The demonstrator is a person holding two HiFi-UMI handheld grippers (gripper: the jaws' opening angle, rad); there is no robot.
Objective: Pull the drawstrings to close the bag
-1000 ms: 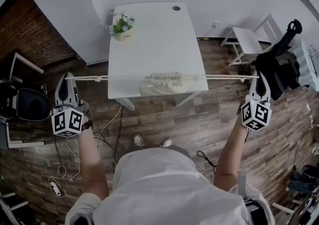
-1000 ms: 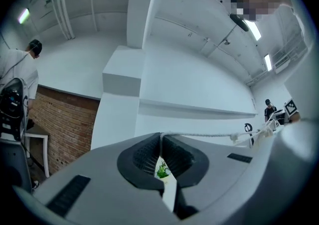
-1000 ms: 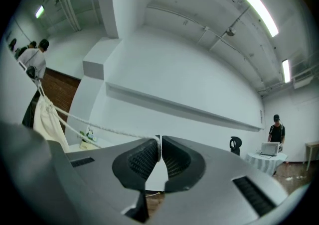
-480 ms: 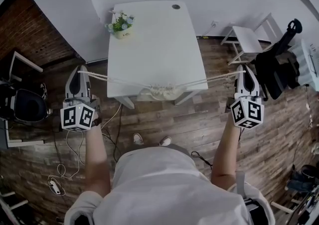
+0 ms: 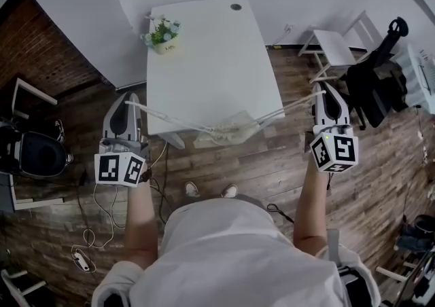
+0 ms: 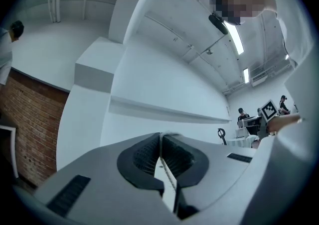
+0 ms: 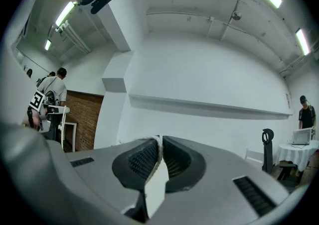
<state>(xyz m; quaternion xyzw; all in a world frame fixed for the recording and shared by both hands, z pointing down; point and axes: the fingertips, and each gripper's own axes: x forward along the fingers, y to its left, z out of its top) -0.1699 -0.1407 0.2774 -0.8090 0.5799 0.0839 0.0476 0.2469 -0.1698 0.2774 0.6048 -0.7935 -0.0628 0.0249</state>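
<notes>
Head view: white bag sits at the 6 o'clock edge of the white table, mouth bunched into tight gathers. 2 drawstrings run out of it in a shallow V. Left cord goes straight toward 10 o'clock to the left gripper. Right cord goes toward 2 o'clock to the right gripper. Both grippers are off the table, over the wood floor, at the table's 8 and 4 o'clock.

Left gripper view: left gripper has its jaws nearly together, ribbed pads pinching a white cord.

Right gripper view: right gripper has its jaws nearly together too, clamped on a white cord.

Potted plant stands at the table's 11 o'clock corner, well apart from the bag. A small white side table is at the table's 2 o'clock.
</notes>
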